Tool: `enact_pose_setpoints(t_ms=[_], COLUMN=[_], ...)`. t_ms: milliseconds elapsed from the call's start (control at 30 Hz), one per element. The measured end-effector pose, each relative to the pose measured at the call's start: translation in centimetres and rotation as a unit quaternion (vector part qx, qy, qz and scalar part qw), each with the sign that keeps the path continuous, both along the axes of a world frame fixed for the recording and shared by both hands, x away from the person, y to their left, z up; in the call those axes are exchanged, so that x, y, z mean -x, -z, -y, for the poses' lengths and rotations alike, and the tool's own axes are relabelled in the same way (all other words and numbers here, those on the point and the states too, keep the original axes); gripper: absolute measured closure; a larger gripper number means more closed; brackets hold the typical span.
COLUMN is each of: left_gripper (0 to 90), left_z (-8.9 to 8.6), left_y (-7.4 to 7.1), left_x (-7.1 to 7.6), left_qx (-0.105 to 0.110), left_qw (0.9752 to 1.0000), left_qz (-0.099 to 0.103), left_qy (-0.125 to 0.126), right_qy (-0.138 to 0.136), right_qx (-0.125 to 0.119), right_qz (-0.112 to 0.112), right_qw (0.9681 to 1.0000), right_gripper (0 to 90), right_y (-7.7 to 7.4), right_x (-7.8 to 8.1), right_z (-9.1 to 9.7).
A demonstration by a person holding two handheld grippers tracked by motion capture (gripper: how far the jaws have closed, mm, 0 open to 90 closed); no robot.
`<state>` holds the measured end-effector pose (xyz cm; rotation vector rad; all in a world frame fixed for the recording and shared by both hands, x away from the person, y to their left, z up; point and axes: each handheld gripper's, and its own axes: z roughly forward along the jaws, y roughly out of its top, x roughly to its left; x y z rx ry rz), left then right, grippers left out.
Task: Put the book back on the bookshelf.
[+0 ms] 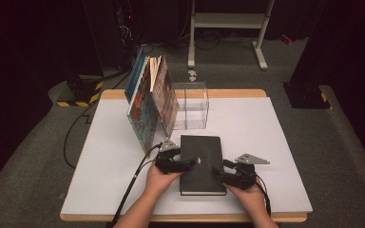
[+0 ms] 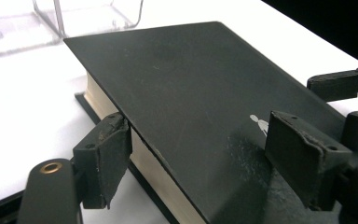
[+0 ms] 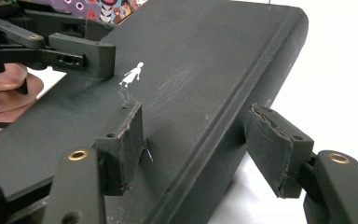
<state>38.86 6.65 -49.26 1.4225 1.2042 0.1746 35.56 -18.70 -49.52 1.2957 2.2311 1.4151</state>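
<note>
Black book (image 1: pixel 202 164) lies flat mid-table — high view adds leaning picture books (image 1: pixel 149 102). My left gripper (image 2: pixel 205 158) straddles its page edge, jaws spread; right gripper (image 3: pixel 205 144) straddles spine, grip unclear.

book (image 1: pixel 201 164) laid flat on the worktop (image 1: pixel 266 142), clear box (image 1: pixel 190 105) set behind it, leaning books (image 1: pixel 149 102) propped left of the box

The white tabletop (image 1: pixel 247 133) has a light wooden edge. Lying flat near its front edge is a black hardcover book (image 1: pixel 201 164). Behind it stands a clear plastic box (image 1: pixel 190 107), with a row of leaning picture books (image 1: pixel 148 102) just to its left.
</note>
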Motion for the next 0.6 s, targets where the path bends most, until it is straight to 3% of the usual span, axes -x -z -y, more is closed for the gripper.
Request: enact_pose_setpoints(t_ms=[100,267,300,367,433,600], left_gripper=[33.2,39.3,39.3,51.2,52.2,51.8], left_z=[-0.4,-0.5,-0.7,-1.3,-1.5,-1.3], left_y=[-0.9,-1.6,-1.8,-2.0,-2.1,-1.9], left_x=[0.1,-0.2,-0.3,-0.6,-0.8,-1.0], left_qx=[0.012,0.006,0.015,0.043,0.053,0.052], left_qw=[0.9997,0.9997,0.9997,0.9990,0.9985,0.9986], left_qz=[0.020,0.021,0.019,0.007,0.007,-0.001], left_qy=[-0.003,0.008,0.007,0.011,0.013,0.007], right_qy=[0.000,-0.002,-0.002,-0.003,-0.002,-0.001], right_qx=[-0.007,-0.011,-0.012,-0.017,-0.017,-0.011], right_qz=[-0.002,0.001,0.001,0.000,0.002,0.006], right_qw=[1.0000,0.9999,0.9999,0.9999,0.9998,0.9999], right_gripper=[37.3,38.3,38.5,39.1,39.4,39.3], right_y=[-0.1,-0.2,-0.2,-0.3,-0.3,-0.3], right_x=[0.0,0.0,0.0,0.1,0.1,0.1], right_z=[0.1,0.2,0.2,0.3,0.3,0.2])
